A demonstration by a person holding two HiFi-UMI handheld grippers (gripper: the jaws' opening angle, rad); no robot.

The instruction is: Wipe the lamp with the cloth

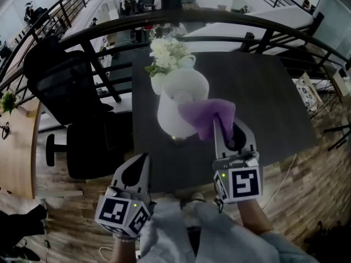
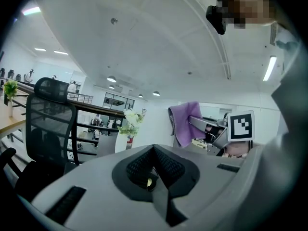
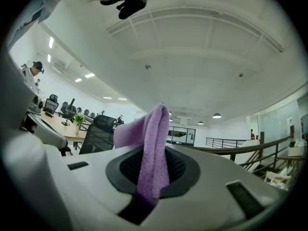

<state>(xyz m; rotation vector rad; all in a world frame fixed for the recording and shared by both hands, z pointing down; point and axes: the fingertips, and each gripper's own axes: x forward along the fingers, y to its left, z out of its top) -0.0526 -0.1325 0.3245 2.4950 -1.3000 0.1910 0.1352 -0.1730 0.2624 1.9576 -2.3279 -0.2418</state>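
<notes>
Grippers come nearest: the left gripper [image 1: 143, 159] hangs at the dark table's [image 1: 263, 103] near edge, jaws pressed together on nothing, while the right gripper [image 1: 226, 126] pinches a purple cloth [image 1: 205, 116] draped against the white lamp [image 1: 170, 116] shade. Behind the lamp, a white vase [image 1: 187, 62] holds white flowers [image 1: 167, 51].

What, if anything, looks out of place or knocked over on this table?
Nothing stands out. The white shaded lamp stands upright on the dark square table, with the bunch of white flowers just behind it and nothing spilled. The soft purple cloth is clamped in the right tongs and hangs at the shade's rim.
</notes>
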